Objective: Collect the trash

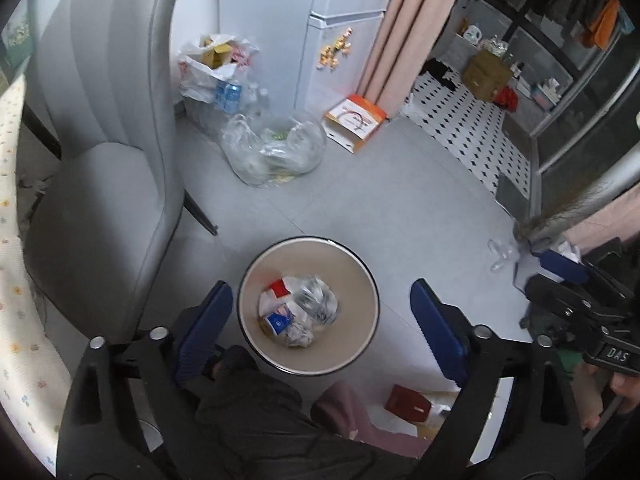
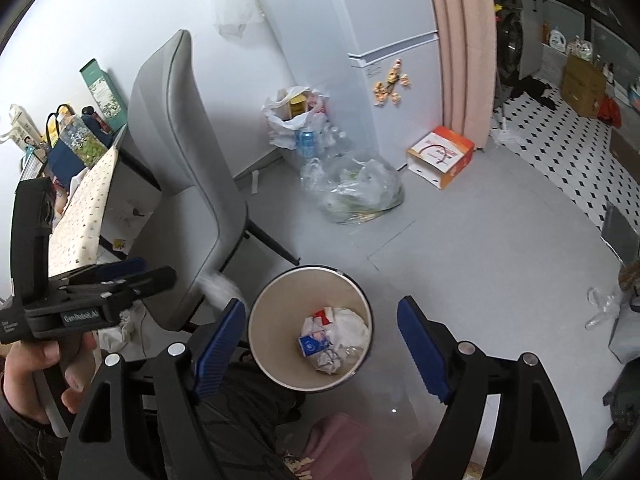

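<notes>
A round beige trash bin [image 1: 280,264] stands on the grey floor and holds crumpled paper, clear plastic and a blue-and-white carton [image 1: 278,322]. My left gripper [image 1: 320,320] hangs open above it, with nothing touching its blue pads. My right gripper [image 2: 322,308] is also open over the bin [image 2: 288,292], its pads bare. In the right wrist view the left gripper [image 2: 156,272] shows at the left edge, with a blurred white scrap [image 2: 220,288] just beyond its tips. Loose on the floor are a red packet [image 1: 408,404] and a clear wrapper [image 2: 600,308].
A grey chair [image 2: 180,160] stands close to the left of the bin, beside a table with a floral cloth [image 2: 84,208]. Filled plastic bags [image 2: 352,192] and an orange box [image 2: 440,156] sit by the fridge. The person's dark trouser leg and pink slipper [image 1: 344,408] are near the bin.
</notes>
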The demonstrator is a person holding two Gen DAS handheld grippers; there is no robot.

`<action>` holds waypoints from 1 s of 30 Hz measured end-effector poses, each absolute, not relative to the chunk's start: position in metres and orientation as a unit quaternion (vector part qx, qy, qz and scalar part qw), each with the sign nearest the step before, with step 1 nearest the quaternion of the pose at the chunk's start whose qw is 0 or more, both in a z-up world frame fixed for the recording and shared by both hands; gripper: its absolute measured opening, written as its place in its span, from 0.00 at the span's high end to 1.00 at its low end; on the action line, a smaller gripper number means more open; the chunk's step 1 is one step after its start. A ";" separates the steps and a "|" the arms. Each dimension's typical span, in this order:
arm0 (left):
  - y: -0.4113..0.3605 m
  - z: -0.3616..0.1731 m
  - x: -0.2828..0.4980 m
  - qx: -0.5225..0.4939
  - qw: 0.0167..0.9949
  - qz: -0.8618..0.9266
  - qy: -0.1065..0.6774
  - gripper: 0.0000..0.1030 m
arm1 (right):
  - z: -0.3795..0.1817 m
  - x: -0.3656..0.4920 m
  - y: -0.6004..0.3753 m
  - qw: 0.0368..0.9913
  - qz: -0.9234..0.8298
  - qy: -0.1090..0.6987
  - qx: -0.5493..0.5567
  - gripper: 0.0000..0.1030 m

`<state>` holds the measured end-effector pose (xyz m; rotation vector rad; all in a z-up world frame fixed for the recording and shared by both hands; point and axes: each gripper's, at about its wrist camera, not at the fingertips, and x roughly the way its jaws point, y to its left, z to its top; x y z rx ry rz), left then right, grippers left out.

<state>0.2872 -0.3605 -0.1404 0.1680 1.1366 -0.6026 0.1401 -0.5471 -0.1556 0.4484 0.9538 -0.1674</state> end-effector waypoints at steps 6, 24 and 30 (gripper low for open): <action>-0.340 -0.124 0.286 0.064 0.809 -0.263 0.521 0.06 | -0.155 0.134 -0.551 0.861 -0.080 0.453 0.217 0.25; -0.230 0.006 0.220 -0.010 0.887 -0.193 0.419 0.06 | -0.054 0.118 -0.482 0.906 -0.055 0.387 0.159 0.08; -0.192 0.048 0.178 -0.020 0.916 -0.149 0.371 0.06 | -0.019 0.107 -0.454 0.916 -0.043 0.374 0.136 0.08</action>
